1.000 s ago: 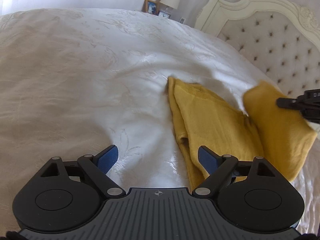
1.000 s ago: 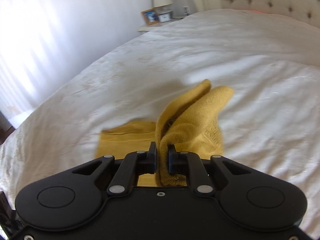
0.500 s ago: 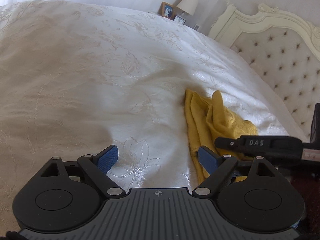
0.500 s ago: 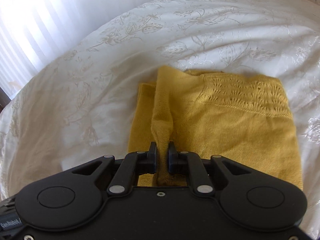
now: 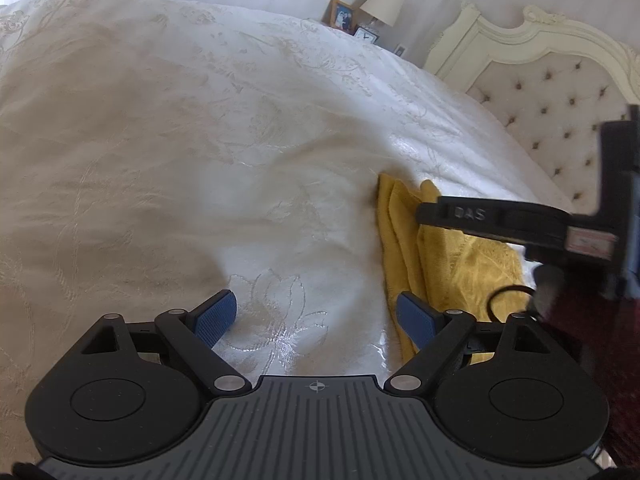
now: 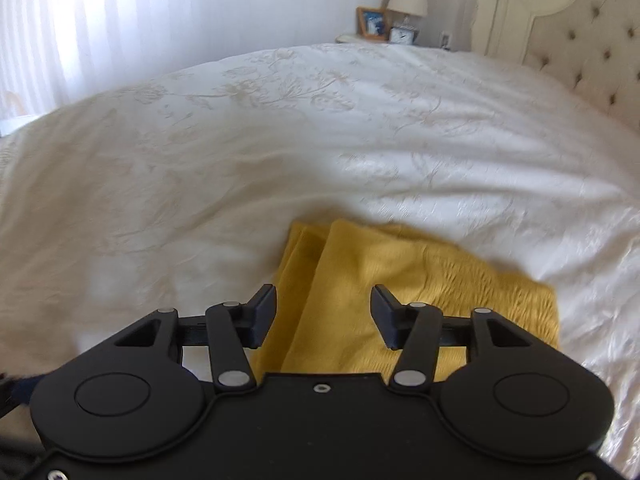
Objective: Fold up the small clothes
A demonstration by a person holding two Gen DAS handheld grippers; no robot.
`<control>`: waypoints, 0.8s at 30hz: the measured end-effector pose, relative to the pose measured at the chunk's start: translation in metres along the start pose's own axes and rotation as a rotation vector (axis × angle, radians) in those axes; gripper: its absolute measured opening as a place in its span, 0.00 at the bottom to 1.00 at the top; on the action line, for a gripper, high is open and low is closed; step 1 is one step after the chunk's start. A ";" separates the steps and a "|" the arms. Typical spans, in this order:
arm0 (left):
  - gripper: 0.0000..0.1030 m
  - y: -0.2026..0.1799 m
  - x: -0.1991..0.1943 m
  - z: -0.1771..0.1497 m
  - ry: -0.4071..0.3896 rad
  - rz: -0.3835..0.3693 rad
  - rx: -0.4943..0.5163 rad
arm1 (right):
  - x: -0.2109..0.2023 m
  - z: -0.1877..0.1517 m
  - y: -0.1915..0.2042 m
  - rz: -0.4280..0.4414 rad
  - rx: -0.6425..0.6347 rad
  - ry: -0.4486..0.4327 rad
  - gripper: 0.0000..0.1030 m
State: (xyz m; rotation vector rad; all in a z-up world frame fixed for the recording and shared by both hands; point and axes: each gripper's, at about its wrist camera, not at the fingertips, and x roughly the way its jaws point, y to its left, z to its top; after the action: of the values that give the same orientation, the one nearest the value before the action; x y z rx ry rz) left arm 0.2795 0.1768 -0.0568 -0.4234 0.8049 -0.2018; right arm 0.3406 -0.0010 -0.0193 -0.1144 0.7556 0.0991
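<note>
Both grippers' jaws spread, empty | yellow garment (image 6: 420,300) lower centre, folded on bed (image 6: 280,140) | risk: right gripper (image 6: 323,316) snags knit, undoing fold

Left wrist view: raised letters "DAS" on the side of the right gripper's black finger (image 5: 472,214), which reaches in from the right edge over the yellow garment (image 5: 472,264). Further back on the same tool, a small white sticker (image 5: 590,243) with red print, too blurred to read. Clock (image 5: 367,35) on the nightstand: face too small to read.

Right wrist view: no legible text.
</note>
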 end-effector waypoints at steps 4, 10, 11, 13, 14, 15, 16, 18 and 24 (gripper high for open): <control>0.84 0.002 0.001 0.000 0.002 -0.004 -0.008 | 0.025 0.006 0.005 -0.068 0.019 0.059 0.57; 0.84 0.003 0.000 0.000 0.004 -0.011 -0.016 | 0.032 -0.004 -0.002 -0.123 -0.022 0.098 0.49; 0.84 0.003 0.000 0.000 0.006 -0.013 -0.016 | 0.030 -0.005 -0.008 -0.115 -0.017 0.099 0.33; 0.84 0.003 0.000 0.000 0.006 -0.014 -0.014 | 0.022 -0.006 -0.019 -0.081 0.007 0.072 0.22; 0.84 0.003 -0.001 0.000 0.004 -0.015 -0.012 | 0.014 -0.005 -0.025 -0.050 0.041 0.041 0.20; 0.84 0.003 -0.001 0.001 0.003 -0.014 -0.012 | 0.006 -0.004 -0.032 -0.022 0.082 0.011 0.20; 0.84 0.004 -0.001 0.001 0.001 -0.015 -0.014 | -0.002 -0.001 -0.038 0.012 0.126 -0.018 0.20; 0.84 0.004 0.000 0.000 0.003 -0.016 -0.018 | -0.013 0.005 -0.048 0.091 0.197 -0.054 0.15; 0.84 0.003 0.001 -0.002 0.007 -0.005 -0.001 | 0.014 0.011 -0.038 0.190 0.212 0.010 0.20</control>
State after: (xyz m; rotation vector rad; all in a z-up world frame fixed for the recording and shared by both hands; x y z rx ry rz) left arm 0.2791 0.1789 -0.0600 -0.4264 0.8109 -0.2078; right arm 0.3628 -0.0366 -0.0188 0.1595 0.7818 0.1986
